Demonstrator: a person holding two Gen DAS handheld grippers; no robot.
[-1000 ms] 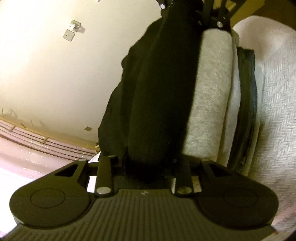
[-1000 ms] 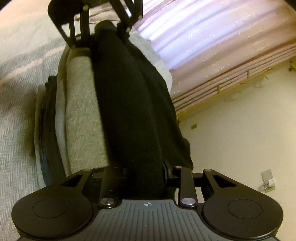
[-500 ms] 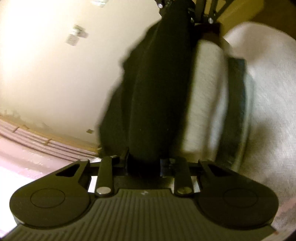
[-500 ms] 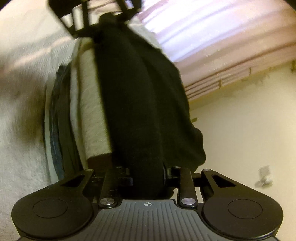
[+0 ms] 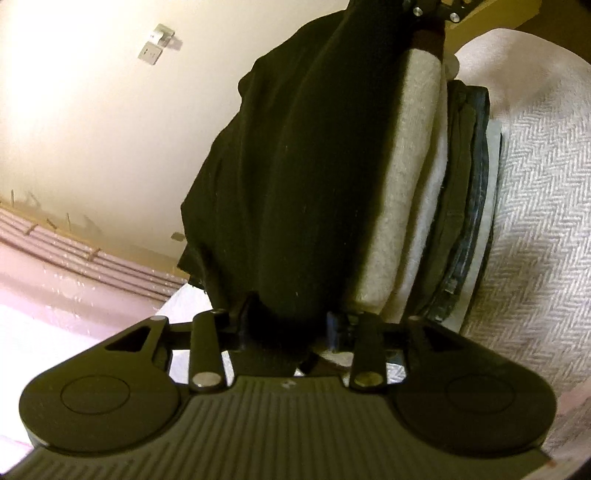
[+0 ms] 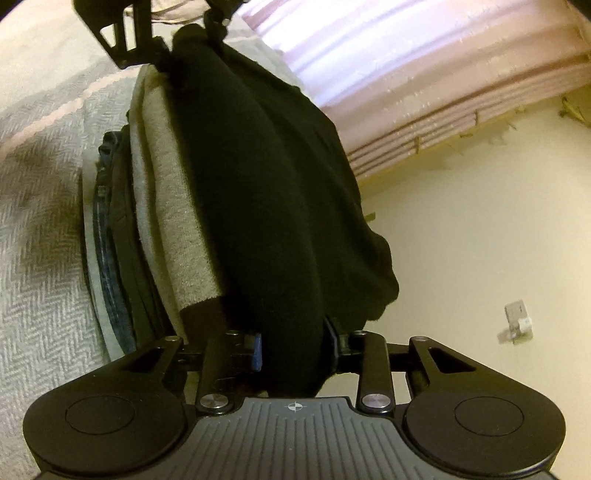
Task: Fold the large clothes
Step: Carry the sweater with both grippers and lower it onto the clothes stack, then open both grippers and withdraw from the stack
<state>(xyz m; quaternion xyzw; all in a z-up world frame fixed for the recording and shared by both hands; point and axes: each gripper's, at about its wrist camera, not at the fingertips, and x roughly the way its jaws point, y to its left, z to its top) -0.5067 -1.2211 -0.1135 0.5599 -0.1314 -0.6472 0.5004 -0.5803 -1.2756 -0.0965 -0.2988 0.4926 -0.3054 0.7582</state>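
A folded black garment (image 5: 295, 166) stretches between my two grippers. My left gripper (image 5: 286, 325) is shut on one end of it, and the right gripper (image 5: 424, 7) shows at the far end at the top of the left wrist view. In the right wrist view the same black garment (image 6: 266, 206) fills the middle, with my right gripper (image 6: 293, 350) shut on its near end and the left gripper (image 6: 177, 44) at the top. The garment lies against a stack of folded clothes: a beige knit (image 5: 402, 177) (image 6: 173, 206) and dark items (image 5: 469, 199) under it.
The stack rests on a grey-white herringbone blanket (image 5: 535, 221) (image 6: 40, 258). Pink curtains (image 6: 406, 66) (image 5: 55, 266) and a cream wall (image 5: 110, 129) with a socket (image 5: 151, 51) lie on the garment's other side.
Both grippers shifted with the black garment, blurring the views half a second ago. The garment now sits closer over the beige knit, and more wall shows in the right wrist view.
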